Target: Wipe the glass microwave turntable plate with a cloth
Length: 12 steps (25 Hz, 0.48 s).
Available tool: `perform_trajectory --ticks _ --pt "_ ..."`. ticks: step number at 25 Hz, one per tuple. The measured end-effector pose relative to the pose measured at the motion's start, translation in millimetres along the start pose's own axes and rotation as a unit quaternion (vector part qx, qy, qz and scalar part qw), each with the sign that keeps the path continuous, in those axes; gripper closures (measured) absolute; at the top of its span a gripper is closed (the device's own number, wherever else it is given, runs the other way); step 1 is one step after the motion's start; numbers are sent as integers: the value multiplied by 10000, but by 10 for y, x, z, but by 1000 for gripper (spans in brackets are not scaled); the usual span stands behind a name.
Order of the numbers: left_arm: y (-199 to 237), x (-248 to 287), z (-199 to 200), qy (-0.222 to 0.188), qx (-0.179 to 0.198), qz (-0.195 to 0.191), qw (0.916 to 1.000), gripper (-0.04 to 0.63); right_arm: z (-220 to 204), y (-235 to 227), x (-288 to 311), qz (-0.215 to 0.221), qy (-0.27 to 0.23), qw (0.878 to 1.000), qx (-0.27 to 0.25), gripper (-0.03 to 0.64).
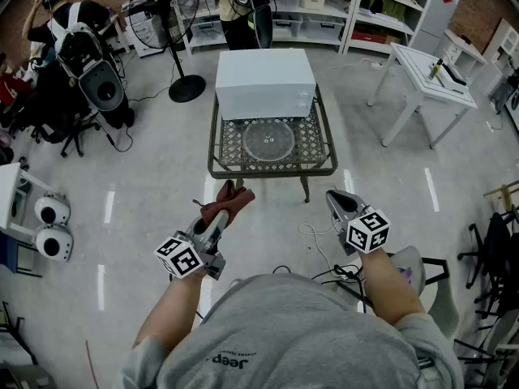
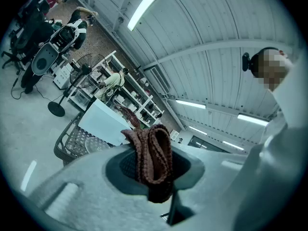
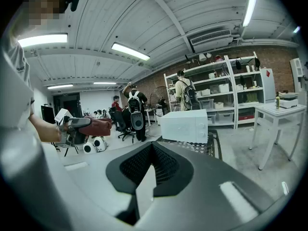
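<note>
The round glass turntable plate (image 1: 269, 138) lies flat on a metal mesh table (image 1: 228, 168), just in front of a white microwave (image 1: 264, 82). My left gripper (image 1: 219, 211) is held above the floor short of the table's near left corner, shut on a reddish-brown knitted cloth (image 1: 228, 200). In the left gripper view the cloth (image 2: 151, 154) stands folded between the jaws. My right gripper (image 1: 340, 202) hovers near the table's front right corner, shut with nothing in it. The right gripper view shows the microwave (image 3: 185, 125) ahead and the cloth (image 3: 94, 127) at its left.
A standing fan (image 1: 182, 78) is left of the table and a white side table (image 1: 430, 82) to the right. Cables (image 1: 319, 241) trail on the floor under my arms. Shelving (image 1: 340, 10) and people (image 1: 235, 2) are at the back, chairs and equipment (image 1: 85, 67) at left.
</note>
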<state>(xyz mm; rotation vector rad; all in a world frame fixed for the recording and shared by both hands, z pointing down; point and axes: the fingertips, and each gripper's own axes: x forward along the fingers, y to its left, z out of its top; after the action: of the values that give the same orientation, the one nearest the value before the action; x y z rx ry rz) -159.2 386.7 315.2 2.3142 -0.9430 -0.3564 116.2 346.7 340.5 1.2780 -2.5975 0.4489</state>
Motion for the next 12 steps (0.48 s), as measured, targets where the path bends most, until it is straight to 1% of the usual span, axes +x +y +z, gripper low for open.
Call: perform_trajectory --ticks 12 --pt "-100 26 -15 -45 40 9 10000 522 54 -14 -64 74 -49 10000 -41 609"
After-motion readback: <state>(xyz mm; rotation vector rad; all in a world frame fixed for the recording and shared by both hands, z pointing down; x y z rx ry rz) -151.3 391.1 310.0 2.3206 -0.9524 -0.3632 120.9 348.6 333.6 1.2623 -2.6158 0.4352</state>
